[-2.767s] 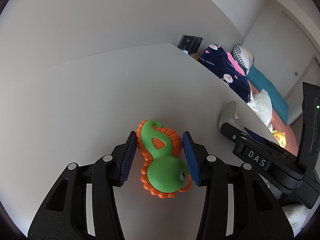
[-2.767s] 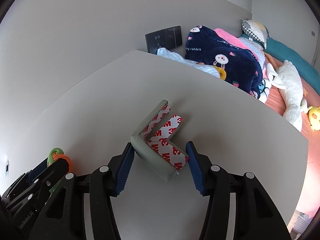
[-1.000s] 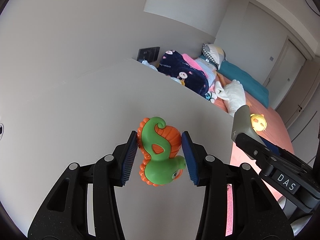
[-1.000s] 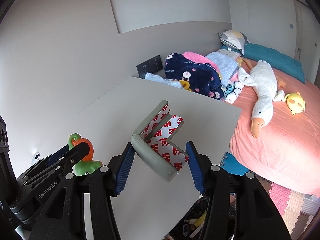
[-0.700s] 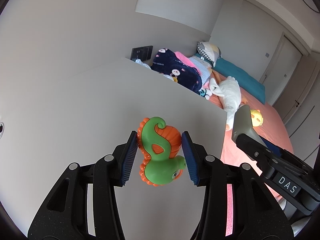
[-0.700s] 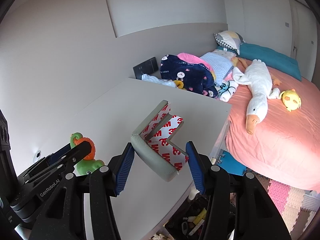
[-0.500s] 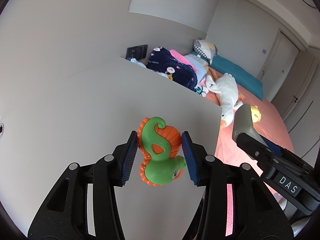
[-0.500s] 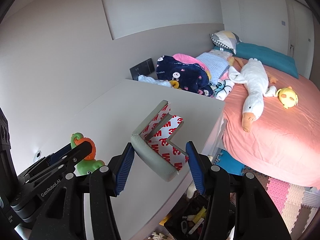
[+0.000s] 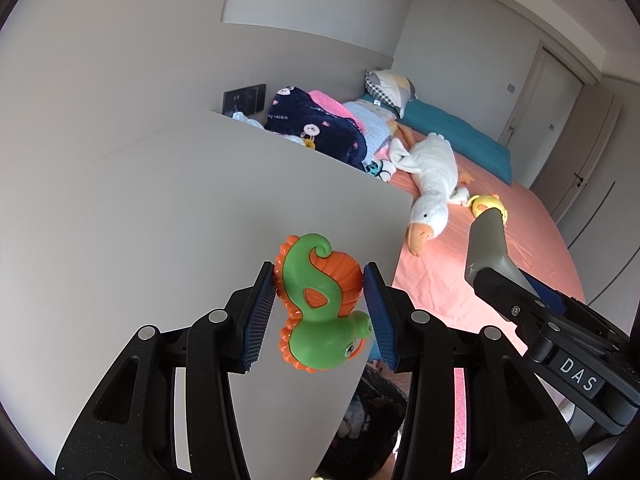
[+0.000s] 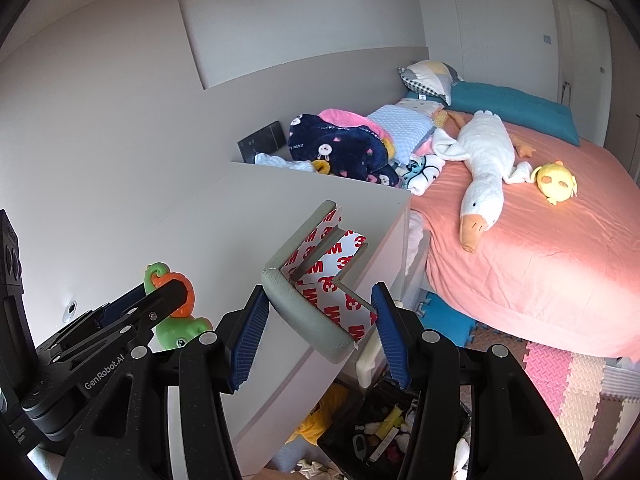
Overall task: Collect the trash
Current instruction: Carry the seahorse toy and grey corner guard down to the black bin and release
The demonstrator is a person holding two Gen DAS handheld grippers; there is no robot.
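the left gripper [image 9: 320, 312] is clamping a green-and-orange seahorse toy [image 9: 320, 304], and the right gripper [image 10: 318, 334] is pinching a grey corner guard [image 10: 316, 280] lined with red-printed tape. both are hanging over the white table's [image 10: 256, 208] free corner, above a black bin [image 10: 384, 436] on open floor.

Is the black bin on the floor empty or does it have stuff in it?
It has stuff in it: the bin shows yellow, white and dark scraps inside.
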